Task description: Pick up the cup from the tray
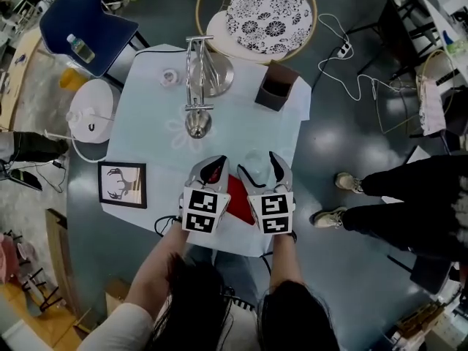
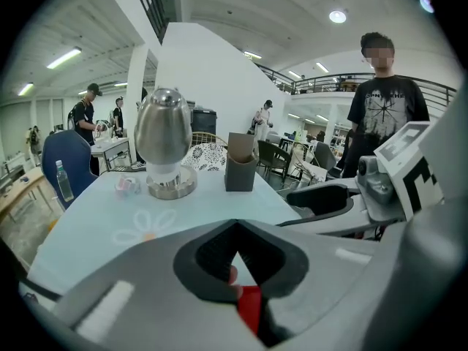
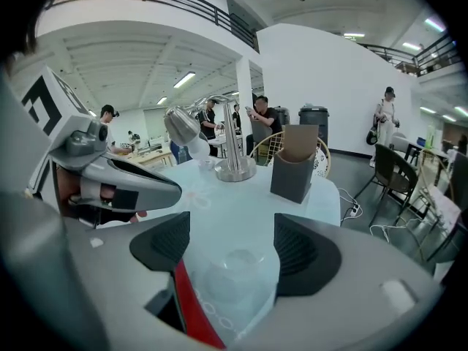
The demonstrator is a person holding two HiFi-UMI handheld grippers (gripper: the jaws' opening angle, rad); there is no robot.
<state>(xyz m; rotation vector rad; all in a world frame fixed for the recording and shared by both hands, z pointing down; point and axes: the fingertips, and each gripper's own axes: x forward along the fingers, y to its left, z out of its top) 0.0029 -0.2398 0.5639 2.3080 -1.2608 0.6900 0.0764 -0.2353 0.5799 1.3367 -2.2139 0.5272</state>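
A clear plastic cup (image 3: 235, 275) stands upside down on a red tray (image 3: 191, 309) at the table's near edge. My right gripper (image 3: 232, 244) is open, one pad on each side of the cup and not pressing on it. In the head view the cup (image 1: 254, 161) shows faintly between the right gripper's (image 1: 260, 169) fingers. My left gripper (image 2: 235, 225) is shut, with the red tray's (image 2: 248, 307) edge clamped low between its jaws. From overhead, the left gripper (image 1: 212, 165) sits over the left side of the tray (image 1: 235, 198).
A metal stand (image 1: 199, 79) with a hanging steel cup (image 1: 195, 125), a dark grey box (image 1: 276, 86) and a tape roll (image 1: 170, 77) stand farther back on the pale blue cloth. A framed picture (image 1: 122, 185) lies left. A person (image 1: 409, 196) stands right.
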